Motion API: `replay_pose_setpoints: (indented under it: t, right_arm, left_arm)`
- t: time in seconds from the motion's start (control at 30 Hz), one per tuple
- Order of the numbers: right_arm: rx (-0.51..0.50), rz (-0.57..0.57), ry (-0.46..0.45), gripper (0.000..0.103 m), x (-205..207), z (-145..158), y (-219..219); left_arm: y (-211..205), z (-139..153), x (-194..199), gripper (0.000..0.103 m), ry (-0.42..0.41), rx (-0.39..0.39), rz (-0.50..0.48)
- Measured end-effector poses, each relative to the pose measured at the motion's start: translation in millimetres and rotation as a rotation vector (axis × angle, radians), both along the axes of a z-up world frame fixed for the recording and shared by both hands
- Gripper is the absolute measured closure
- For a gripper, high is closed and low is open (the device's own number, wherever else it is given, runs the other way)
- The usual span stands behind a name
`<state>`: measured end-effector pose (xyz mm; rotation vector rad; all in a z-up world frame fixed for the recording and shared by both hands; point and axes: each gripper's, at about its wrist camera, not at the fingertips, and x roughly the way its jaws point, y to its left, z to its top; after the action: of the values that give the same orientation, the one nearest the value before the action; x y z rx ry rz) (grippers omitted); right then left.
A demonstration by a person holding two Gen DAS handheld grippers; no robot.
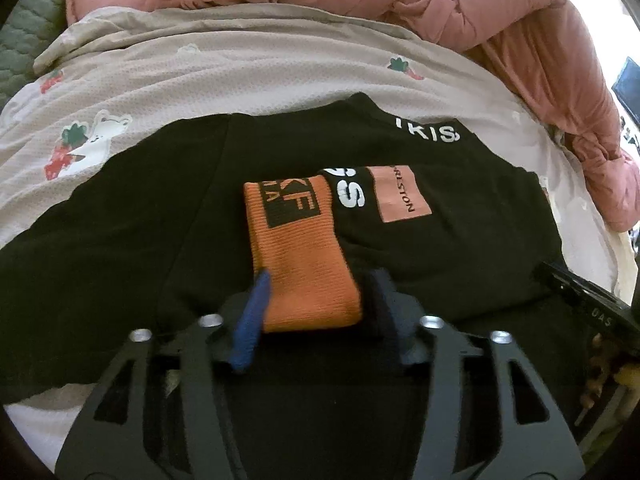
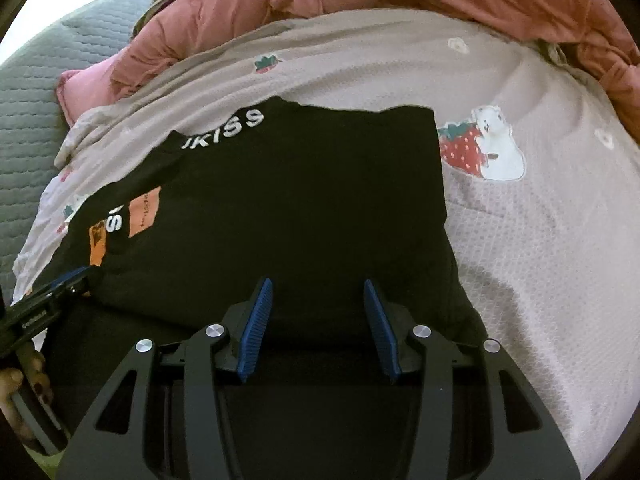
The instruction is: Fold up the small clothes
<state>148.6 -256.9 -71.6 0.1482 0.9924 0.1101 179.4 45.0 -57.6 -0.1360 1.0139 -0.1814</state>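
Black cotton garment point(image 1: 440, 248) lies flat across the centre of both views, spread on a beige strawberry-print sheet point(image 1: 240, 68) — looks folded at least once already, since white lettering and orange patches point(image 1: 402, 196) sit on a doubled layer. Likely laid out flat so the near edge can be taken by both tools at once.

Left gripper point(image 1: 316, 280), bottom centre of its view, has jaws spread apart; an orange knit band point(image 1: 296, 248) lies between the blue pads point(image 1: 252, 316), and I judge nothing is pinched. Whether that band is a sleeve cuff of the same garment or a separate piece is unclear.

Right gripper point(image 2: 318, 292), bottom centre of its view, also stands with jaws parted over the black cloth point(image 2: 300, 200), pads point(image 2: 256, 324) not pressing anything. Both tools point down at the near hem, probably between grasps.

Hard to make out: the near hem is hidden under both gripper bodies, fold lines are lost in the black, and the lettering is partly cut off. Fingers of a hand point(image 2: 24, 384) show at the lower left edge of the right view. Pink quilted duvet point(image 1: 520, 20) bunches along the top; a grey quilted cover point(image 2: 36, 92) is at upper left.
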Motion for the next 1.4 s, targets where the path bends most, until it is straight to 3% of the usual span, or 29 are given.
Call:
replay_pose_setpoints:
  t: [0.13,0.2,0.27,0.37,0.43,0.57,1.0,1.1,1.4]
  right_arm:
    - [0.003,0.021,-0.033,0.054,-6,10,4]
    - [0.001,0.027,-0.037,0.053,-6,13,7]
    - [0.005,0.032,-0.042,0.052,-10,16,9]
    - [0.012,0.048,-0.056,0.051,-14,23,14]
    - [0.015,0.055,-0.065,0.029,-16,27,18]
    - [0.021,0.067,-0.102,0.027,-20,38,27]
    - [-0.011,0.131,-0.152,0.023,-32,58,62]
    - [-0.014,0.149,-0.161,0.019,-35,61,72]
    - [-0.027,0.216,-0.185,0.016,-39,70,105]
  left_arm:
    - [6,7,-5,0.047,-0.015,-0.006,0.008]
    - [7,11,-7,0.036,-0.026,0.005,0.007]
    - [11,16,-11,0.035,-0.042,0.011,0.015]
    - [18,24,-16,0.021,-0.068,0.021,0.034]
    - [23,27,-20,0.015,-0.081,0.034,0.052]
    - [32,34,-28,0.010,-0.104,0.045,0.078]
    - [61,50,-48,0.010,-0.168,0.050,0.150]
    - [69,52,-51,0.010,-0.173,0.048,0.174]
    - [84,57,-61,0.010,-0.212,0.151,0.237]
